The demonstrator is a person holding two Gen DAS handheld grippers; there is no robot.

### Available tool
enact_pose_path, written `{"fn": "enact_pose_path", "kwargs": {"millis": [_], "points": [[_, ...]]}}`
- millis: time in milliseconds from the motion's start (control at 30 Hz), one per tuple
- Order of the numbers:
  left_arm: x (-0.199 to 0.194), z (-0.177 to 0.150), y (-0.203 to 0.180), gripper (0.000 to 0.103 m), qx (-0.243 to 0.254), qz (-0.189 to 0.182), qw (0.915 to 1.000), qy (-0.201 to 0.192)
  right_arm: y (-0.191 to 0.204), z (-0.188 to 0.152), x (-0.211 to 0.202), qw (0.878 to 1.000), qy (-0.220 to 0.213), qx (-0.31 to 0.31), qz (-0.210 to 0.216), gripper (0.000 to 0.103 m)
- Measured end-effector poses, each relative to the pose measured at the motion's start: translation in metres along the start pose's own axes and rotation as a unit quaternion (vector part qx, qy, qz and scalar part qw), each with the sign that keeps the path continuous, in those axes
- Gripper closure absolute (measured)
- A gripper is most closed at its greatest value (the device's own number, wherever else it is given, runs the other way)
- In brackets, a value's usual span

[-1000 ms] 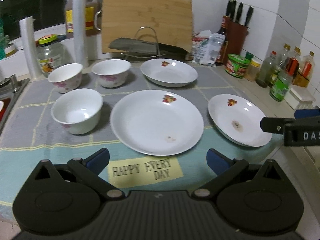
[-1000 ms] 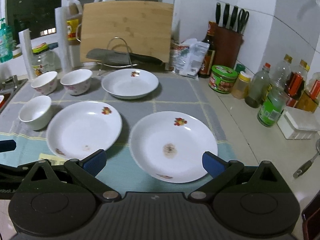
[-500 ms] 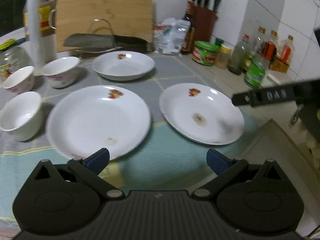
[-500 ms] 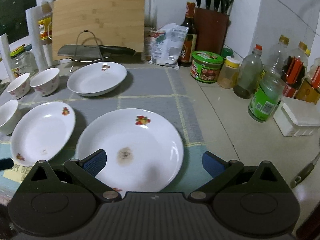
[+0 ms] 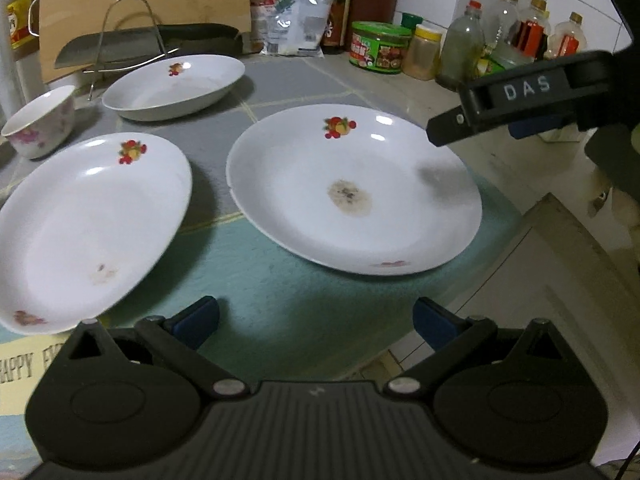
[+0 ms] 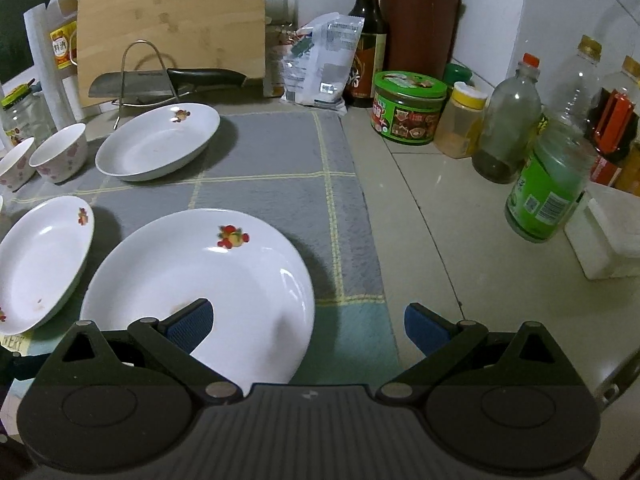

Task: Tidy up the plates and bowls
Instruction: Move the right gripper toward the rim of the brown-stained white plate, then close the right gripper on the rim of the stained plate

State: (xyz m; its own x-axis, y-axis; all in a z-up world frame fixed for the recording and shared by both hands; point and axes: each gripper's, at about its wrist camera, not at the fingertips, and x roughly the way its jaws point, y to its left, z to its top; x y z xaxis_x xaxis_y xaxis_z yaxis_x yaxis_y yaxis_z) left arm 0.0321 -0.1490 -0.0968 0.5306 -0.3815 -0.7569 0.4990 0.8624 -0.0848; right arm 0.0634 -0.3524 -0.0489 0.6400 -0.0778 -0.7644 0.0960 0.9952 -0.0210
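Observation:
Three white plates with fruit prints lie on a grey-green mat [image 5: 280, 92]. The right plate [image 5: 352, 188] [image 6: 200, 284] has a brown stain at its centre. My right gripper [image 6: 308, 330] stands open low over this plate's right rim, its left finger above the plate. In the left wrist view the right gripper's finger [image 5: 516, 96] hangs above that plate's far right edge. My left gripper [image 5: 316, 318] is open, short of the plate's near rim. The middle plate [image 5: 88, 224] [image 6: 40, 260] and back plate [image 5: 176, 84] [image 6: 160, 140] lie apart. Bowls [image 5: 40, 124] [image 6: 60, 152] sit at the left.
A knife on a wire rack [image 6: 160, 84] and a wooden cutting board [image 6: 172, 20] stand behind. Bottles and jars [image 6: 504, 128] crowd the right counter, with a green bottle [image 6: 548, 184], a white box [image 6: 608, 232] and a green tin [image 6: 408, 108]. The counter edge [image 5: 540, 240] runs at the right.
Both grippers have swung right and moved in close to the stained right plate. The right gripper dropped lower over its right rim. Both stay open.

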Motion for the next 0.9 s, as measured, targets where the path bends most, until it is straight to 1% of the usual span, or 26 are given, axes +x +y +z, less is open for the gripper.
{"fn": "enact_pose_path", "kwargs": {"millis": [300,567,667,767,900], "points": [[0.015,0.008,-0.011,0.0,0.041,0.026,0.9987,-0.016,-0.013,0.012,0.019,1.0,0.009,-0.006,0.011,0.0],[0.017,0.013,-0.008,0.0,0.058,0.01,0.9982,-0.009,-0.008,0.022,0.036,0.999,0.012,-0.028,0.032,0.0],[0.016,0.012,-0.008,0.0,0.061,0.008,0.998,-0.014,-0.007,0.026,0.044,0.998,0.015,-0.038,0.052,0.0],[0.017,0.009,-0.007,0.0,0.063,0.005,0.9976,-0.029,-0.003,0.028,0.052,0.995,0.022,-0.052,0.077,0.0],[0.016,0.009,-0.008,0.0,0.059,0.008,0.9978,-0.031,0.003,0.03,0.064,0.99,0.038,-0.071,0.112,0.0]]}}
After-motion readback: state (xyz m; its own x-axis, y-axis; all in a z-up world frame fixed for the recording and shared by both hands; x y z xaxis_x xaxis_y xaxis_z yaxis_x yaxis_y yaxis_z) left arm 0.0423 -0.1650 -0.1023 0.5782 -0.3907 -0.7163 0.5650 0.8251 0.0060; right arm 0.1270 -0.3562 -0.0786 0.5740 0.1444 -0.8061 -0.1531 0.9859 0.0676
